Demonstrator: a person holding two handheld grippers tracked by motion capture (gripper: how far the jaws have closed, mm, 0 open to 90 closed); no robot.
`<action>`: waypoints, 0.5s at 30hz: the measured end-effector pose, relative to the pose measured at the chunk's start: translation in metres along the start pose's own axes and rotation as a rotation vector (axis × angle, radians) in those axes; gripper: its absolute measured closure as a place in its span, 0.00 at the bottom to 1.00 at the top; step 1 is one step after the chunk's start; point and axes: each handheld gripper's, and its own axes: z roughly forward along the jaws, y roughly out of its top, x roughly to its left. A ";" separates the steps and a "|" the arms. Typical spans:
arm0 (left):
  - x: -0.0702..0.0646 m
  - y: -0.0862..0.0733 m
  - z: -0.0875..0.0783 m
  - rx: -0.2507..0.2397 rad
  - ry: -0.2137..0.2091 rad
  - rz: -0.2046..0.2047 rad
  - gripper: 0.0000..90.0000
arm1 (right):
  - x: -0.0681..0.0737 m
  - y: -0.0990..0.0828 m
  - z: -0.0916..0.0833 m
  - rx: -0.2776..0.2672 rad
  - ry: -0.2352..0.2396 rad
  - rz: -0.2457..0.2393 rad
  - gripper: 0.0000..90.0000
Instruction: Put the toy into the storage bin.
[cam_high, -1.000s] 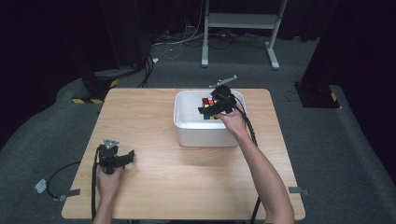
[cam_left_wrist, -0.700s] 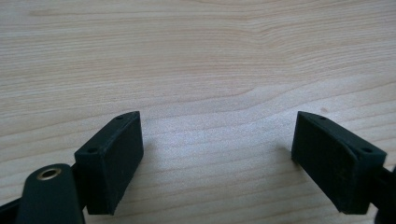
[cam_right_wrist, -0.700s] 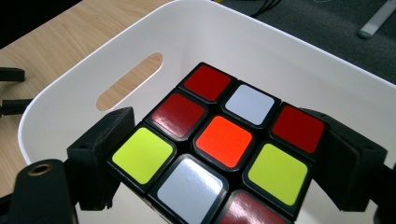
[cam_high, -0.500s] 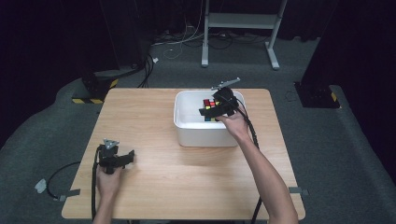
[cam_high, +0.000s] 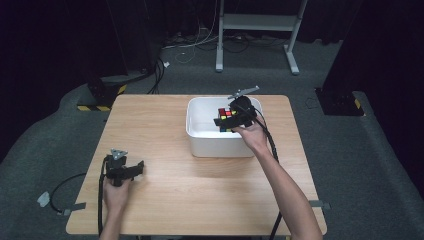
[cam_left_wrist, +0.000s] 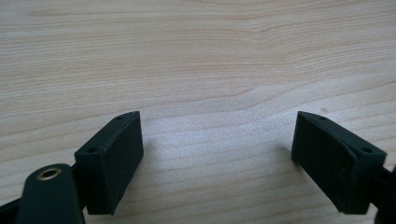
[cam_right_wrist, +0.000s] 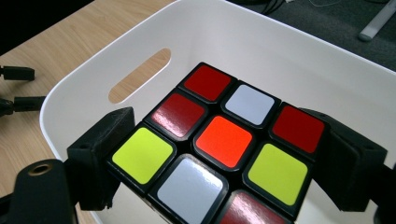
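In the high view, a wooden table (cam_high: 200, 200) stands on grey carpet. A white tub (cam_high: 210, 142) sits on its far half, right of centre. The right gripper (cam_high: 231, 120) reaches into the tub from the near right, and a puzzle cube (cam_high: 226, 114) with red and yellow squares shows at its tip, inside the tub. The left gripper (cam_high: 136, 169) rests low over the near left of the table, well apart from the tub, pointing right.

In the left gripper view, the left gripper (cam_left_wrist: 215, 154) has its two black jaws spread wide, with bare table (cam_left_wrist: 196, 56) between them.

In the right gripper view, the right gripper (cam_right_wrist: 224, 163) has its jaws pressed against opposite sides of the puzzle cube (cam_right_wrist: 224, 140), gripping it. The cube is within the tub (cam_right_wrist: 280, 51), its top face showing red, white, orange and yellow squares. A handle slot (cam_right_wrist: 139, 74) opens in the tub wall at the left.
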 end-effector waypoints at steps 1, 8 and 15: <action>0.000 0.000 0.000 0.001 0.000 0.000 0.19 | 0.000 0.000 0.000 0.002 -0.003 -0.001 0.16; 0.000 0.000 0.000 0.000 0.001 0.001 0.19 | 0.002 -0.004 -0.003 -0.006 -0.004 0.000 0.16; 0.000 0.000 0.000 0.000 0.000 0.000 0.19 | 0.004 -0.006 -0.004 -0.012 -0.003 0.000 0.16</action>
